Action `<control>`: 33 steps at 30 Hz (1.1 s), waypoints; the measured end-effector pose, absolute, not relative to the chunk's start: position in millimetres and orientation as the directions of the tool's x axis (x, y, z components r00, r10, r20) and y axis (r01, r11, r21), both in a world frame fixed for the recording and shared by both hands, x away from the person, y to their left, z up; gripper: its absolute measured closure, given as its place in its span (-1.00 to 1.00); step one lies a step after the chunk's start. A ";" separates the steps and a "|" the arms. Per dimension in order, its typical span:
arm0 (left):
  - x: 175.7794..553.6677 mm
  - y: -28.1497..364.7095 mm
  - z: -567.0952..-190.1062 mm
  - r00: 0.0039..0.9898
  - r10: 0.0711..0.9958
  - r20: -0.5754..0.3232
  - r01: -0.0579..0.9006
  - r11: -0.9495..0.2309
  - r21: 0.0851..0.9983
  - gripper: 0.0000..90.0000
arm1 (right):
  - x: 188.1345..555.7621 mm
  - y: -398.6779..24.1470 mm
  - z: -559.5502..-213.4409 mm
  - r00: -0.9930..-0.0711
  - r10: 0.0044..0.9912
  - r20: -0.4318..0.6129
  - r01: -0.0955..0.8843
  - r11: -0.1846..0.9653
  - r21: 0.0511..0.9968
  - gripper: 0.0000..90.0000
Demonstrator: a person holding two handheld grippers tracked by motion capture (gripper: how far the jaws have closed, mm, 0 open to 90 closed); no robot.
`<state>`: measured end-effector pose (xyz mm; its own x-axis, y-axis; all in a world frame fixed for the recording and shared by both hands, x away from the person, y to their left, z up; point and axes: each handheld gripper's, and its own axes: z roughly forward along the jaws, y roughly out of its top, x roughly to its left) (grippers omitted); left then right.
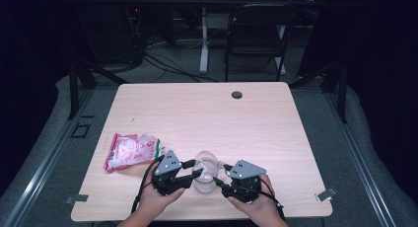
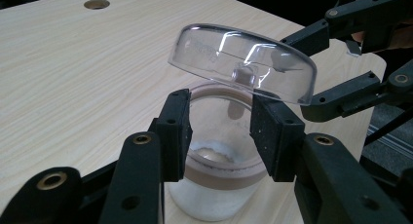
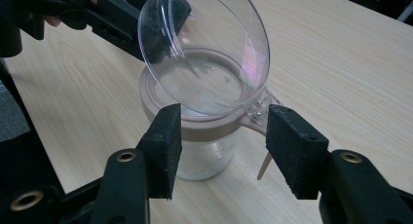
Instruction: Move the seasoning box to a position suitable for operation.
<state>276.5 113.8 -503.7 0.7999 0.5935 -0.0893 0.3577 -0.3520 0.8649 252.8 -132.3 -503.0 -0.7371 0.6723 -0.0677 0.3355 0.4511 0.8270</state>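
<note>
From the left I see a red-and-white packet lying clear of my left tongs, which stand spread at the lidded jar near the table's front edge, right tongs likewise spread, open tabletop beyond.

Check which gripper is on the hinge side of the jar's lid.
The right gripper: the open clear lid hinges right at its jaws. The left gripper is opposite, facing the uncovered mouth of the jar.
</note>
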 end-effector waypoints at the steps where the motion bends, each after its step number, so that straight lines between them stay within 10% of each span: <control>1: 276.5 113.9 -503.9 0.800 0.593 -0.088 0.357 -0.354 0.864 0.31 | 252.9 -131.4 -503.4 -0.735 0.674 -0.073 0.332 0.452 0.828 0.02; 33: 284.8 113.0 -519.0 0.775 0.626 -0.082 0.395 -0.379 0.837 0.21 | 251.5 -124.7 -504.1 -0.738 0.664 -0.121 0.283 0.467 0.838 0.09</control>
